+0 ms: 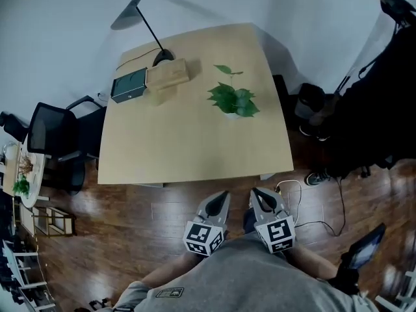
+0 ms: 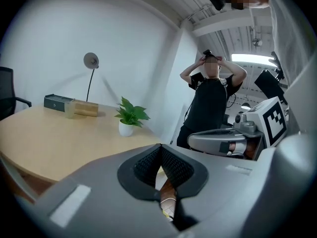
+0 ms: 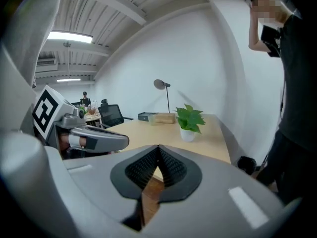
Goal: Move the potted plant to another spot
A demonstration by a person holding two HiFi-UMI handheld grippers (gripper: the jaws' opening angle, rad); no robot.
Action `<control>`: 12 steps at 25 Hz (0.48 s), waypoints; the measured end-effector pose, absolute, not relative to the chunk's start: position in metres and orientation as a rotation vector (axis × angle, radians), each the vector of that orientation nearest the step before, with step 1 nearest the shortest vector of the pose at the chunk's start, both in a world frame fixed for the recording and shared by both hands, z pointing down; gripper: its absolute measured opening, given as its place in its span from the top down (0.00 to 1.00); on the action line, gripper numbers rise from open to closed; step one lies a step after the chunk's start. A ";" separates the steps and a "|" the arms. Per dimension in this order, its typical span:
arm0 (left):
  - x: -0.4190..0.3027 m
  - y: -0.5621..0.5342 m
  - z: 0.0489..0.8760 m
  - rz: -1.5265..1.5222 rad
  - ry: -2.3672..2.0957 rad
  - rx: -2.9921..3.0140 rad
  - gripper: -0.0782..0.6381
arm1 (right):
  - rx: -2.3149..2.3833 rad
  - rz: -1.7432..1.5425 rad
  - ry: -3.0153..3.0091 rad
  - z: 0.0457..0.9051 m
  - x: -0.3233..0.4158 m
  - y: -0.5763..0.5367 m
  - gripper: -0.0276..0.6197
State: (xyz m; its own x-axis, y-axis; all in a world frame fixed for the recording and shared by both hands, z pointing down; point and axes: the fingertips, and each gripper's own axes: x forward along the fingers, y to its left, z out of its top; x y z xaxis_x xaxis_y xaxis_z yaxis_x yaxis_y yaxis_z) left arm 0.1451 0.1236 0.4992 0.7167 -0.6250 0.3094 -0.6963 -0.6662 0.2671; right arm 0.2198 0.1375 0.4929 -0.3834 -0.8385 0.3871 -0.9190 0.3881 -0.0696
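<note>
While we faced the table [image 1: 195,148]: both grippers hung side by side over the floor [image 1: 143,220], just short of its near edge.
Writing: the marker cubes [image 1: 205,238] bore only black-and-white square patterns; a patch [image 1: 169,292] on our grey shirt was too small to read.
Surface: a pale wooden top with rounded corners.
Room: dark wood-plank floor, white walls, ceiling beams with strip lights; an office chair [image 1: 55,135] at the table's left; a person in black [image 2: 210,103] standing at its right.
Task's thing: the potted plant [image 1: 232,99] [image 2: 131,117] [image 3: 189,120] stood on the table's far right part, well apart from us.
Axis: upright in its white pot, stem vertical, leaves spreading.
Neighbours: desk lamp [image 1: 140,25], dark box [image 1: 129,85] and wooden box [image 1: 168,75] near the far left corner.
Left claw: the left gripper [image 1: 224,194] [image 2: 160,145] had its jaws pressed together on nothing.
Right claw: the right gripper [image 1: 255,192] [image 3: 158,147] likewise, together and empty.
</note>
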 end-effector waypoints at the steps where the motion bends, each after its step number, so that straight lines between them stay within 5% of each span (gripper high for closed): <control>1: 0.151 0.114 0.499 0.275 -1.035 2.552 0.88 | 1.533 0.401 -2.366 0.493 0.227 0.129 0.95; 12: 0.178 0.034 0.503 0.293 -1.147 2.463 0.88 | 1.469 0.430 -2.377 0.502 0.269 0.045 0.95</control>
State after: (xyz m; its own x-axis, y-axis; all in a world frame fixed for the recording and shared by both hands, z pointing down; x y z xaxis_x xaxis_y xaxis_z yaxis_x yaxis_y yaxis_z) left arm 0.1782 0.0342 0.5031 0.6400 -0.6830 0.3520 -0.7681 -0.5799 0.2716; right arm 0.2686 0.0453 0.5023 -0.4243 -0.8055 0.4138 -0.8994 0.4281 -0.0890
